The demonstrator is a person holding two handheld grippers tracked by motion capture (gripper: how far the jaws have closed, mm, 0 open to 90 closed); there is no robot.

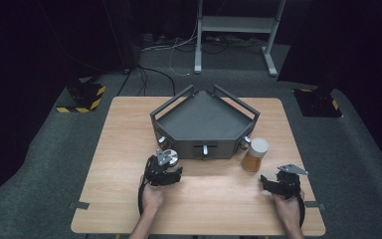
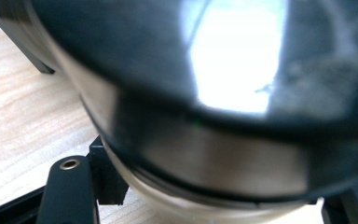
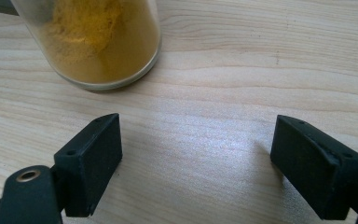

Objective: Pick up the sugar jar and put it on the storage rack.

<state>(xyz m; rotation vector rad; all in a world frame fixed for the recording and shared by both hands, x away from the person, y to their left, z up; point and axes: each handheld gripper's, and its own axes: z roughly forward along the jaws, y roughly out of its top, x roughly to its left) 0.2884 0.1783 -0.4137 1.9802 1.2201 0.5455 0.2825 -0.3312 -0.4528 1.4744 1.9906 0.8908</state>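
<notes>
Left gripper (image 1: 167, 160) clamps a dark-lidded jar (image 1: 168, 156); right gripper (image 1: 278, 182) waits open.

High view: the dark-lidded jar stands near the bench's (image 1: 124, 149) left half, just before the grey tray's (image 1: 204, 119) front-left face; the powder jar (image 1: 255, 155) stands by its front-right corner. Left gripper view: the glossy lid (image 2: 223, 60) looms close, with one jaw at the jar's side. Right gripper view: jaws spread over bare wood, the powder jar (image 3: 98, 42) ahead, untouched. Risk, as I judge it: smooth, rounded walls could slip or tip if lifted off-centre, knocking the tray.
</notes>
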